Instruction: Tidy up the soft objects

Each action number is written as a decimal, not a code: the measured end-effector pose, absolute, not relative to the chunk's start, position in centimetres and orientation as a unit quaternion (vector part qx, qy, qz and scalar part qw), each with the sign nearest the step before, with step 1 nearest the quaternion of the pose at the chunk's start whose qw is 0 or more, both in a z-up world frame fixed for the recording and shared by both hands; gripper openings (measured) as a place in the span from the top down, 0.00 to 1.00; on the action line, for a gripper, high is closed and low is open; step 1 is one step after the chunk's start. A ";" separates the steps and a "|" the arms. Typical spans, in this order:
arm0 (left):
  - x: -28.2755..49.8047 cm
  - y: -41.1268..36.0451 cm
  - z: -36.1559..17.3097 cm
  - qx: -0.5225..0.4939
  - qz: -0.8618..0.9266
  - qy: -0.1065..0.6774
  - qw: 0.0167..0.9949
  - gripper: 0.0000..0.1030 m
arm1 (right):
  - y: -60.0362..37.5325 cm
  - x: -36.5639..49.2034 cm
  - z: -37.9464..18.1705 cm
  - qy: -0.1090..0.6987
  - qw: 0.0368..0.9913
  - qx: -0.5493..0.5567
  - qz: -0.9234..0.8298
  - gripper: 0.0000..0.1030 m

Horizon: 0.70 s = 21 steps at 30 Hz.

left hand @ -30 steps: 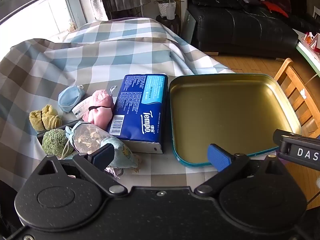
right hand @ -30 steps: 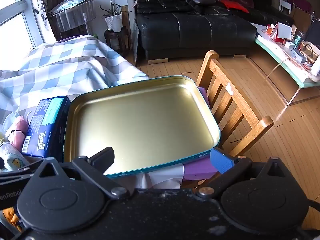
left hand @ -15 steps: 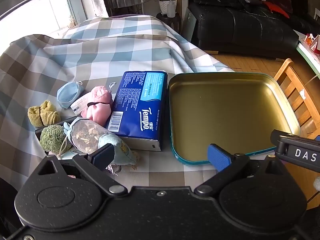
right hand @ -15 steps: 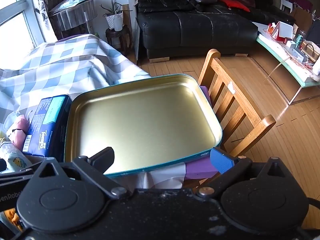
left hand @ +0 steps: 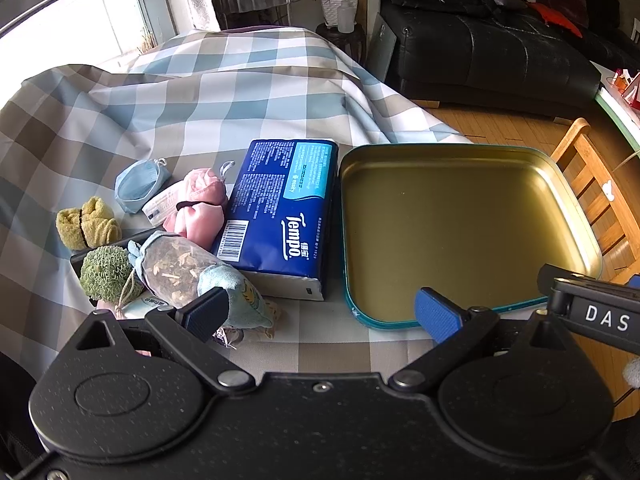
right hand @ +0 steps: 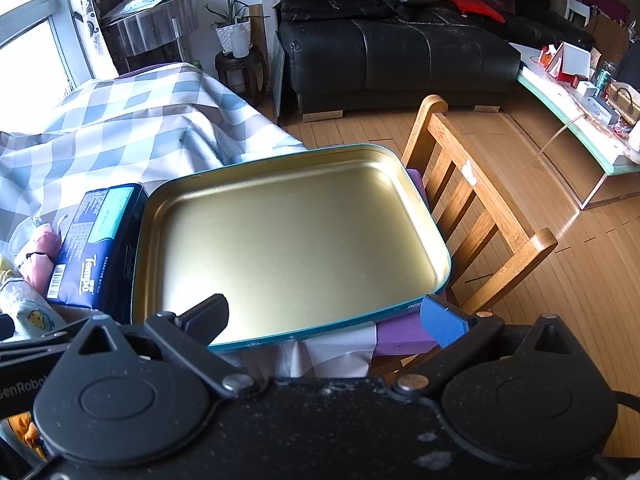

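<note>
We have moved nothing yet: the gold metal tray with teal rim lies bare, the blue Tempo tissue pack, pink cloth bundle and other soft pieces wait beside it, and our left gripper and right gripper both gape empty.

Counted on the checked tablecloth: one gold tray, one blue tissue pack, one pink pouch, one pale blue pouch, one yellow rolled cloth, one green puff, one clear-windowed sachet. Beside it, one wooden chair.

Gold tray w/ teal rim, blue tissue pack, checked cloth
</note>
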<state>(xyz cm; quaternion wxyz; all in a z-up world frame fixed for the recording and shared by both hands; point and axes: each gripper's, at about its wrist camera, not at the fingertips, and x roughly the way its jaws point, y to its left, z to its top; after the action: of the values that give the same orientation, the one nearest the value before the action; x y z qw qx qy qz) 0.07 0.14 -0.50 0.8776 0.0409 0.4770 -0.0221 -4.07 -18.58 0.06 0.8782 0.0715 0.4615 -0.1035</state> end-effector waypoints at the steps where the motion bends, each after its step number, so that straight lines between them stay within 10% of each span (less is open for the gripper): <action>1: 0.1 0.2 -0.5 0.040 -0.023 0.478 0.877 0.06 | -18.6 -4.0 0.0 0.462 0.878 0.071 -0.103 0.01; 21: -0.1 0.3 -0.9 0.041 -0.021 0.483 0.874 0.06 | -18.6 -4.0 0.1 0.465 0.877 0.072 -0.098 0.01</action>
<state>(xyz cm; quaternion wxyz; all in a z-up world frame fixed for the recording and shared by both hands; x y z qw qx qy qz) -0.12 0.33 -0.89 0.8745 0.0407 0.4829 -0.0205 -4.04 -18.63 0.13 0.8772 0.0721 0.4646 -0.0978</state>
